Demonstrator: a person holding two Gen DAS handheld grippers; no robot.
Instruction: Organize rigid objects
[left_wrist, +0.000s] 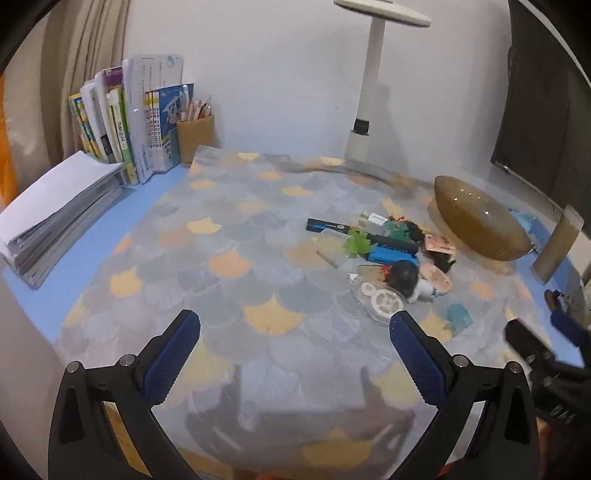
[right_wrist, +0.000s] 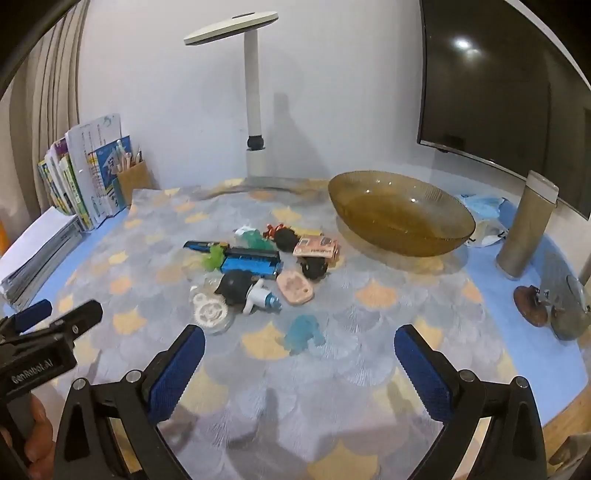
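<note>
A pile of small rigid toys lies mid-mat: a blue and black block (right_wrist: 253, 263) (left_wrist: 391, 251), a black-headed figure (right_wrist: 243, 290) (left_wrist: 410, 278), a clear gear case (right_wrist: 210, 314) (left_wrist: 382, 301), a pink tag (right_wrist: 294, 286) and a translucent blue figure (right_wrist: 304, 332) (left_wrist: 458, 317) nearer me. An amber glass bowl (right_wrist: 400, 214) (left_wrist: 480, 221) stands empty to their right. My left gripper (left_wrist: 295, 336) is open and empty, left of and short of the pile. My right gripper (right_wrist: 299, 350) is open and empty, hovering just short of the blue figure.
Books (left_wrist: 122, 122), a paper stack (left_wrist: 59, 210) and a pencil cup (left_wrist: 195, 138) line the back left. A desk lamp (right_wrist: 255, 110) stands at the back, a monitor (right_wrist: 509, 92) at the right. A cylinder (right_wrist: 524, 229) and a small figurine (right_wrist: 554, 306) stand at the right edge.
</note>
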